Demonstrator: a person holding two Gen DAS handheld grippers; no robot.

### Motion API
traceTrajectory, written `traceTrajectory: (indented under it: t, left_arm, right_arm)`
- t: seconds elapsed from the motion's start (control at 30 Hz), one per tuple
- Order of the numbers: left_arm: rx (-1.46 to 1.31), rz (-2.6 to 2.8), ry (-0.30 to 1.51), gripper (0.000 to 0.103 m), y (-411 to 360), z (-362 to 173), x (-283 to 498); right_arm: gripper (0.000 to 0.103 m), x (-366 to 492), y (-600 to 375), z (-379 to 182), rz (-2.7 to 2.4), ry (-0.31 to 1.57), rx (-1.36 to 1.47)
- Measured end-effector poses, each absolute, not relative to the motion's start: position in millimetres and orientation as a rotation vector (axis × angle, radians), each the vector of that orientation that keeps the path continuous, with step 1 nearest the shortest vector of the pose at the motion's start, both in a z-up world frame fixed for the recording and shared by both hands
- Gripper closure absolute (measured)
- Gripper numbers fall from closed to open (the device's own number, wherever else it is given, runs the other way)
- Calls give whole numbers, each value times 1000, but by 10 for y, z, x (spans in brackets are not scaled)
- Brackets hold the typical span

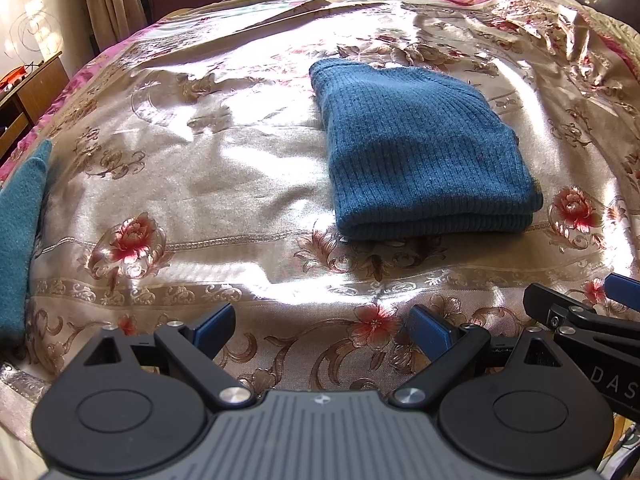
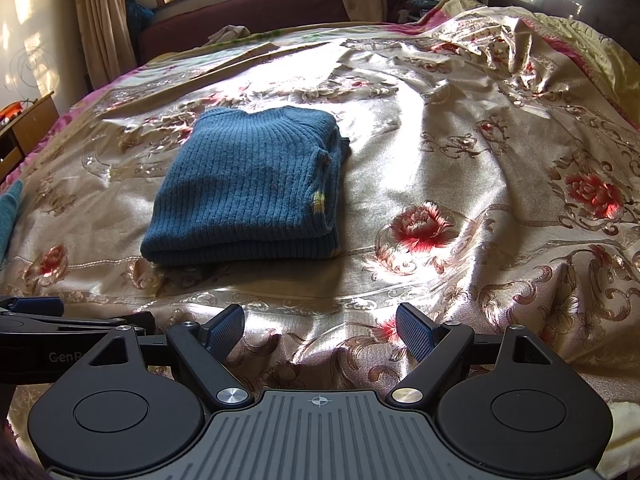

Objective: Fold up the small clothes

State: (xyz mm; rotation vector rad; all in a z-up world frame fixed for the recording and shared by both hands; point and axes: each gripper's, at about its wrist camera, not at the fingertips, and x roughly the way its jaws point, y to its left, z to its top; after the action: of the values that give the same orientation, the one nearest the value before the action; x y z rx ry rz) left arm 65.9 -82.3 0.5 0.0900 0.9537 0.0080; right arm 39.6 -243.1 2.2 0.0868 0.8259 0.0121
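A blue ribbed knit sweater [image 1: 424,156] lies folded into a compact rectangle on the bed, seen right of centre in the left wrist view and left of centre [image 2: 248,192] in the right wrist view. My left gripper [image 1: 324,328] is open, held back near the bed's front edge, well short of the sweater, with nothing between its fingers. My right gripper [image 2: 320,330] is also open and empty, likewise back from the sweater. Each gripper shows at the edge of the other's view: the right one [image 1: 580,312] and the left one [image 2: 48,320].
The bed is covered by a shiny floral bedspread [image 1: 200,184], rumpled at the far right [image 2: 520,56]. A second teal garment [image 1: 20,232] lies at the left edge. A wooden cabinet [image 1: 28,92] stands left of the bed; a maroon couch [image 2: 248,12] is beyond it.
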Motion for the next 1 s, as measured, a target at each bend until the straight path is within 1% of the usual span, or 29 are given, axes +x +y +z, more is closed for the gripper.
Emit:
traceTrajectory:
  t: [1.0]
  left_arm:
    - [98,13,946,6,-835,3,638]
  right_arm:
    - [18,396,-2436,21,12,825,92]
